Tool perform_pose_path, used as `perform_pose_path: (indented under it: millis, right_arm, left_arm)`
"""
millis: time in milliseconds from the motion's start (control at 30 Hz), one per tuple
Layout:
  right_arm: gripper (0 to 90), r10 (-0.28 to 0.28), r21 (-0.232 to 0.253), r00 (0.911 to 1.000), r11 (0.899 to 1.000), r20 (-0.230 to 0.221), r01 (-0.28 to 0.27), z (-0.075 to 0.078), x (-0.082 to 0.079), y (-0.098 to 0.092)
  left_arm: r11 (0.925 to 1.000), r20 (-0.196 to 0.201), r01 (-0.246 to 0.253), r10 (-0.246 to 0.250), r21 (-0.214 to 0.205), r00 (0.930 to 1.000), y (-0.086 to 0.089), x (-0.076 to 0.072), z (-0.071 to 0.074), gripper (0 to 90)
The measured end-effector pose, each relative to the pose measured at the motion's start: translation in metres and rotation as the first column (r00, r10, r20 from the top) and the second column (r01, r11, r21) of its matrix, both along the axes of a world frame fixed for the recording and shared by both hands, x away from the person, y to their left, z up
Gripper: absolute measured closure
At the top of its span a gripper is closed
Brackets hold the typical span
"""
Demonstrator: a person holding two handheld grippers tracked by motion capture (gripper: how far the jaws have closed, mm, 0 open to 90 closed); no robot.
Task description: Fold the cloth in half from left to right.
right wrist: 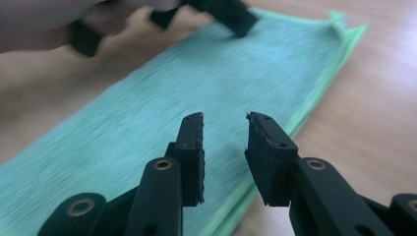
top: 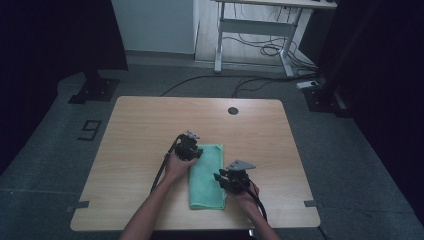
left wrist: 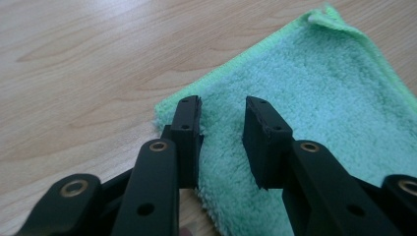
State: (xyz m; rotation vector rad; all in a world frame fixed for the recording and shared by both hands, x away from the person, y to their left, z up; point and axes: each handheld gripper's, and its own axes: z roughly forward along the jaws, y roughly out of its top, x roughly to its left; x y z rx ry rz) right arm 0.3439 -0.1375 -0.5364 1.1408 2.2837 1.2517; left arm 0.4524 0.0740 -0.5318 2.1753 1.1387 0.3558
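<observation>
A pale wood-grain tabletop (top: pixel 150 130) carried a green terry-cloth towel (top: pixel 206 176), folded into a long strip just below centre, running from twelve to six o'clock. It looked light, limp and plush, best pinched at a stitched corner or edge. The left gripper (top: pixel 196 151) hovered at its eleven-o'clock corner and the right gripper (top: pixel 218 177) at its three-o'clock edge, both with jaws parted narrowly and empty.

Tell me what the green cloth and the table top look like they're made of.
Green cloth: looks like microfibre or terry, with a fuzzy, matte pile and a stitched hem along the edge. Table top: pale wood grain with a smooth, faintly glossy finish, probably laminate or veneer; the look leaves that open.
</observation>
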Motion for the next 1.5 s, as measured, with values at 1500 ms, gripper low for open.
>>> perform_pose_path:
  millis: [1500]
  right_arm:
    - [63.3,-0.059,0.028,0.9980,0.998,0.020,0.059,0.015,0.055,0.014]
  left_arm:
    - [0.9993,-0.015,-0.014,0.013,-0.033,0.9998,0.016,-0.001,-0.005,71.4]
